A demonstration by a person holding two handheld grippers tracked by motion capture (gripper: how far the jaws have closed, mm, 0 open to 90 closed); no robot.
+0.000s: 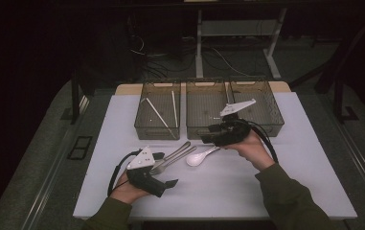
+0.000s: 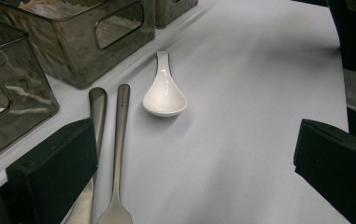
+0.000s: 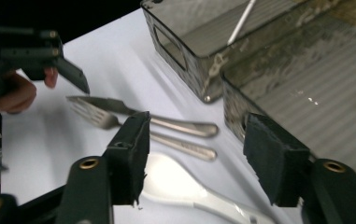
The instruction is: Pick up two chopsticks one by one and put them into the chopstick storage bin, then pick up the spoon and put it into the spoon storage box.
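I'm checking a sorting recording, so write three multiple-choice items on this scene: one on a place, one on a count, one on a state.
1. Where does the white spoon lie?
A. in the left bin
B. on the table in front of the bins
C. between the left gripper's fingers

2. How many white sticks lie in the left bin?
A. none
B. two
C. five

3. How do the right gripper's fingers stand?
A. apart, with nothing pressed between them
C. shut on the spoon
B. shut on a fork

Answers: 1 B, the spoon rests on the white table beside the fork and knife. 2 B, the high view shows two sticks. 3 A, the right gripper view shows a wide gap over the spoon.
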